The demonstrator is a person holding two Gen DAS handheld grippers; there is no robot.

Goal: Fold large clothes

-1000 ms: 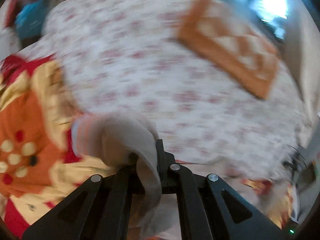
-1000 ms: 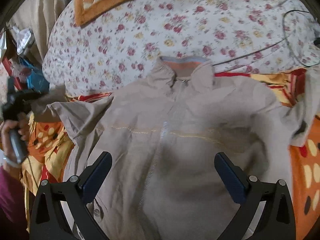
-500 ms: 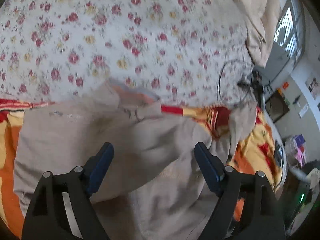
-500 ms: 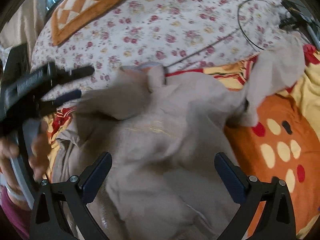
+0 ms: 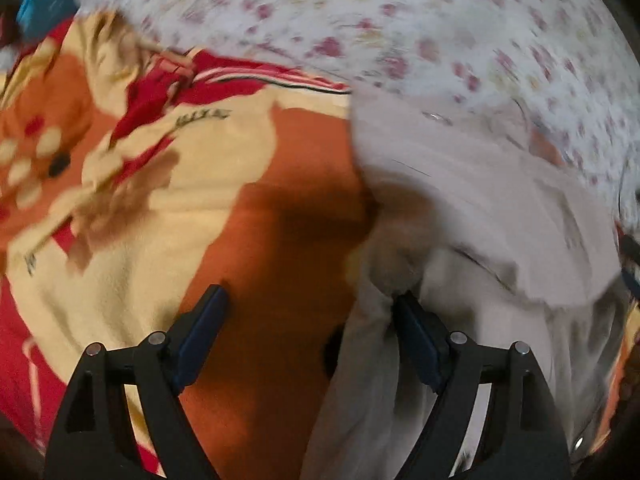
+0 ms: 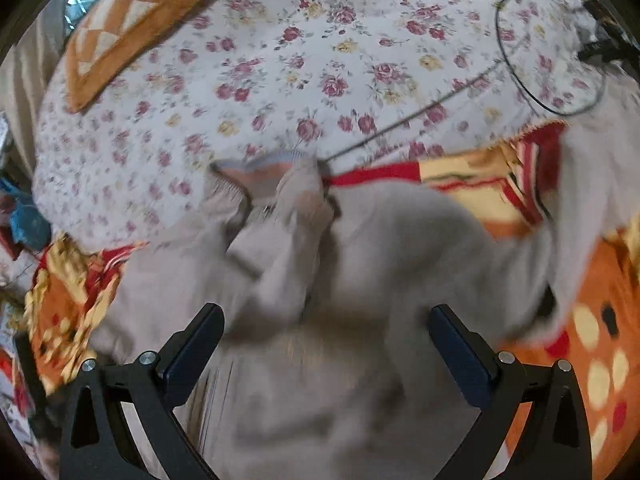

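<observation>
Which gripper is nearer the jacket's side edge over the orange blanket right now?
Left. The left gripper straddles that edge of the beige jacket, open, fabric against one finger. The right gripper hangs open over the jacket's middle, below the collar.

A large beige-grey jacket (image 6: pixel 360 280) lies spread over the middle and lower part of the right wrist frame, resting on an orange, cream and red blanket (image 6: pixel 592 320) on a bed. Its collar (image 6: pixel 260 172), showing a striped pinkish-grey inner band, sits at centre frame, pointing toward the upper edge, right where the blanket meets a floral sheet (image 6: pixel 320 60). One sleeve (image 6: pixel 280 248) is folded in across the chest, running from the lower middle up to just below the collar. The other sleeve (image 6: pixel 580 220) lies out at the right edge, rumpled. In the left wrist frame the same jacket (image 5: pixel 480 240) fills the right half, blurred.
</observation>
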